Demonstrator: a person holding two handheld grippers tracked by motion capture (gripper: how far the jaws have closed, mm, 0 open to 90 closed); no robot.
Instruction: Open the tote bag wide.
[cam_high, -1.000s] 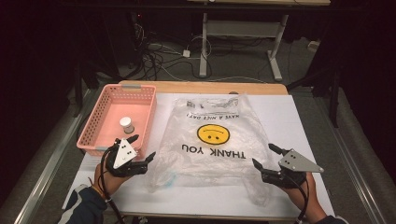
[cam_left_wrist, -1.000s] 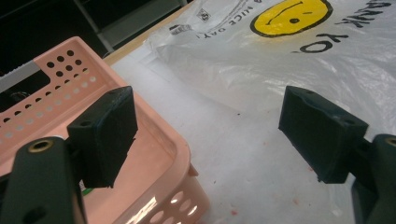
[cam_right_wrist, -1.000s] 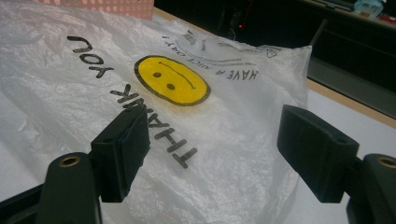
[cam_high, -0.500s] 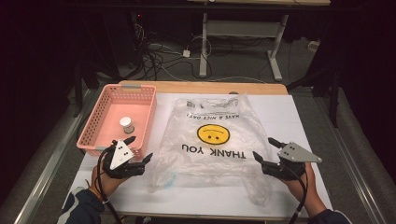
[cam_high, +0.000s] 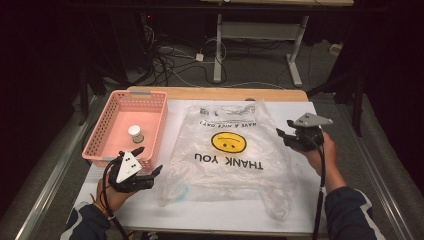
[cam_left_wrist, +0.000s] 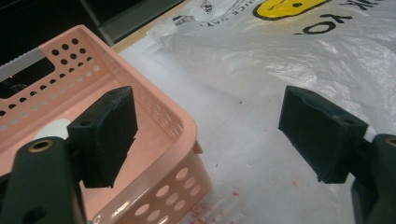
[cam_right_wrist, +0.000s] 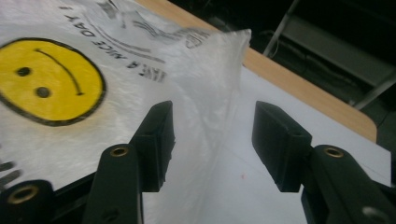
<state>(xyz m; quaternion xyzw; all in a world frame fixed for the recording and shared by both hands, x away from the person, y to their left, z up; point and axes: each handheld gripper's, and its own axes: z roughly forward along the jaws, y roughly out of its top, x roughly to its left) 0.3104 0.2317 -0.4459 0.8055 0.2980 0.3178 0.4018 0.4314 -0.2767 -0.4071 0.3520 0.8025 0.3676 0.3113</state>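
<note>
A clear plastic bag (cam_high: 230, 160) printed with a yellow smiley and "THANK YOU" lies flat in the middle of the table. My right gripper (cam_high: 284, 131) is at the bag's right edge, near its far end. In the right gripper view the bag's edge (cam_right_wrist: 219, 84) runs between the jaws. They have just been closing, but the right gripper (cam_right_wrist: 215, 116) is open and its pads do not press the film. My left gripper (cam_high: 148, 160) stands open by the near corner of the pink basket (cam_high: 100, 145). In the left gripper view the left gripper (cam_left_wrist: 210, 107) has nothing between its jaws.
A small white bottle (cam_high: 135, 133) stands inside the pink basket (cam_left_wrist: 154, 93). A white sheet (cam_high: 210, 215) covers the table, with a wooden strip (cam_high: 220, 94) along the far edge. Cables and desk legs lie on the floor beyond.
My right gripper has moved away from the person along the bag's right side and its jaws have narrowed. The left gripper has stayed where it was.
</note>
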